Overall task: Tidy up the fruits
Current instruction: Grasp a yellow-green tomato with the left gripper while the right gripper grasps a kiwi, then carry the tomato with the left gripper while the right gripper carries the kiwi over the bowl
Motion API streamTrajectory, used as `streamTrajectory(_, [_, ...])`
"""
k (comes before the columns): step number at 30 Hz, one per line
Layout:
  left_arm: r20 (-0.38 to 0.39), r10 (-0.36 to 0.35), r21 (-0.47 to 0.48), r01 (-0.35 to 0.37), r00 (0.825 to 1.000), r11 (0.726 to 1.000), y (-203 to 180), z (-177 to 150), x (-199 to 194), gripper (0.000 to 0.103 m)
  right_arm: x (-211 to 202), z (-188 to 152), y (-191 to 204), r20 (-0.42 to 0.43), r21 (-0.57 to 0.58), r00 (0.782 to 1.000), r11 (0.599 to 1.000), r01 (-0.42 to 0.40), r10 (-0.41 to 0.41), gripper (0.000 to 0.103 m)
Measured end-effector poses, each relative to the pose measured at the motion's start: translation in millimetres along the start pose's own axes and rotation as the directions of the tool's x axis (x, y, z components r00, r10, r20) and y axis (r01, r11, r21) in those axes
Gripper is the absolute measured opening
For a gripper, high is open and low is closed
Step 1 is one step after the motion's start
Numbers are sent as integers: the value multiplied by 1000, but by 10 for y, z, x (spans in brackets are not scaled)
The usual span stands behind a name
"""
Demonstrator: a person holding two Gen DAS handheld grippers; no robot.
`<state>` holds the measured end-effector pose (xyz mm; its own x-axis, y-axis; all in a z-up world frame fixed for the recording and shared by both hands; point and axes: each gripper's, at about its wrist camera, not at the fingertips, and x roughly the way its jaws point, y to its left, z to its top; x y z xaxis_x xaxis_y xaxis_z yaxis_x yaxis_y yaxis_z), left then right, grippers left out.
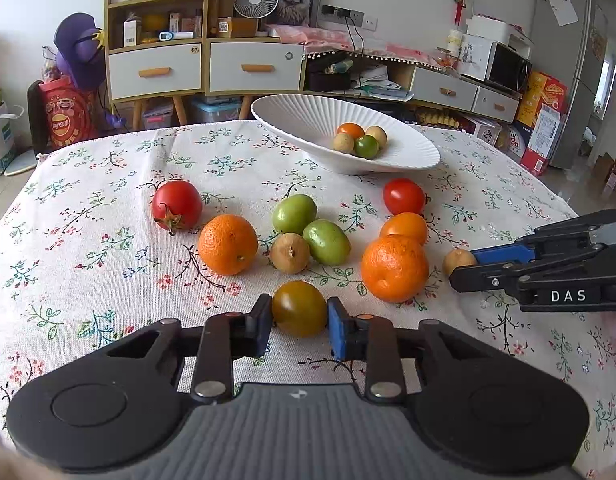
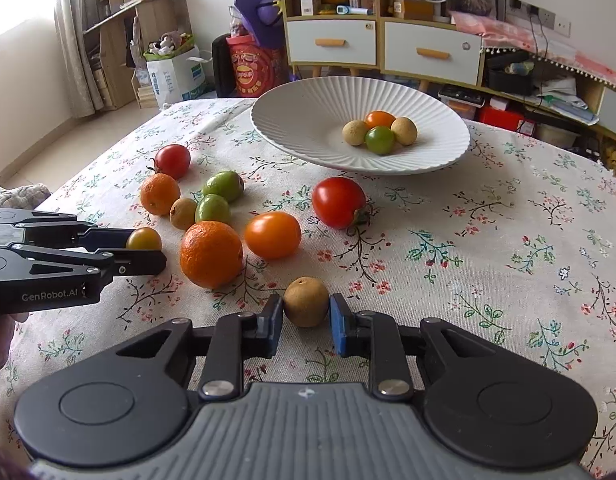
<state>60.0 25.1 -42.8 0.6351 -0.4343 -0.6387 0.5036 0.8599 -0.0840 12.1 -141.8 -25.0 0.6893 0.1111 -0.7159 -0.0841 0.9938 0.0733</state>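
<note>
Closest to our left wrist camera, the left tongs (image 1: 299,312) are pinched on a small olive-brown tomato (image 1: 299,308), blue pads touching it on both sides while it sits on the floral-cloth tabletop (image 1: 88,240). Same deal on the other side: our right tongs (image 2: 306,312) are closed on a small tan round fruit (image 2: 306,302), also down on the cloth, with the pads pressed against it.

Just past the left tongs we've got a big scatter of fruit. Nearest is a large orange (image 1: 394,268), with a smaller orange tomato (image 1: 404,227) touching it from behind and a red tomato (image 1: 403,197) beyond that. To the left there's a second orange (image 1: 228,244), a bigger red tomato with a green stem (image 1: 176,205), two green oval fruits (image 1: 294,213) touching each other, and another tan round fruit (image 1: 290,253) tucked against them.

Toward the far side of the tabletop sits the white ribbed shallow bowl (image 1: 308,120), and it holds four small pieces bunched together: one orange cherry tomato (image 1: 351,129), one green cherry tomato (image 1: 366,147) and two pale tan round fruits (image 1: 343,143).

From the left camera the right tongs come in from the right edge, well apart from ours, near the large orange.
</note>
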Motion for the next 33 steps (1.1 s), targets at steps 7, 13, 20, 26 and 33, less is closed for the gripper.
streamTrajectory(7, [-8, -5, -3, 5, 1000, 1000, 13, 9, -20, 22, -34, 36, 37, 11, -13, 1000, 1000, -9, 9, 23])
streamTrajectory(13, [3, -10, -8, 10, 1000, 1000, 4, 73, -54, 22, -84, 101, 58, 31, -9, 999, 1000, -15, 16, 23])
streamTrajectory(20, [21, -22, -24, 22, 1000, 999, -6, 167, -80, 22, -107, 223, 61, 58, 6, 998, 1000, -15, 14, 23])
streamTrajectory(26, [43, -26, -41, 28, 999, 999, -32, 280, -94, 22, -152, 368, 66, 95, 20, 995, 1000, -20, 18, 23])
streamTrajectory(33, [72, -35, -54, 39, 997, 998, -82, 426, -91, 22, -198, 528, 83, 144, 37, 989, 999, -33, 28, 23])
